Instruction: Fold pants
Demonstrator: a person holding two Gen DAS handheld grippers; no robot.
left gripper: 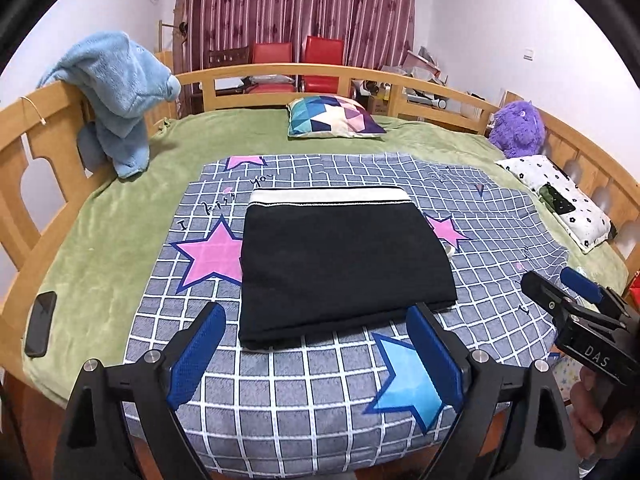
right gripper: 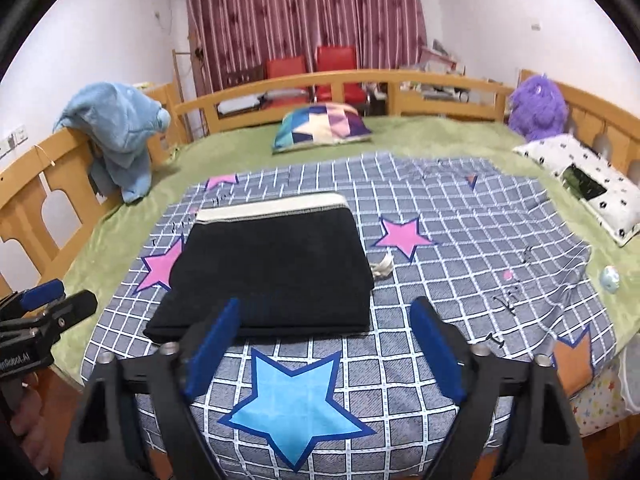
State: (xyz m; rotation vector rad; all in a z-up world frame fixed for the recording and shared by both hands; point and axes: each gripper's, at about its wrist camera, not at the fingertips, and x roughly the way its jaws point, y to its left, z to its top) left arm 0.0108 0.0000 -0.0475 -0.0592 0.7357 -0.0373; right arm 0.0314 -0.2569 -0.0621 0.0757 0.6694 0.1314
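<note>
Lying folded into a neat rectangle on the grey checked star-print sheet (left gripper: 280,400), the black pants with a white waistband (left gripper: 344,264) look finished, and both the left gripper (left gripper: 316,360) and the right gripper (right gripper: 326,350) hang released and empty, so the next move is probably just to draw clear.

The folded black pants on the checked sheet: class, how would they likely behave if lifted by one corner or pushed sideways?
The pants look like soft layered cloth, so they would probably droop and unfold if lifted by a corner. Pushed, they would likely bunch or drag the sheet rather than slide cleanly. Lying flat, they should not roll or tip.

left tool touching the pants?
Apart. Left wrist view: left tool open, checked sheet visible between its pads and the folded black pants.
</note>
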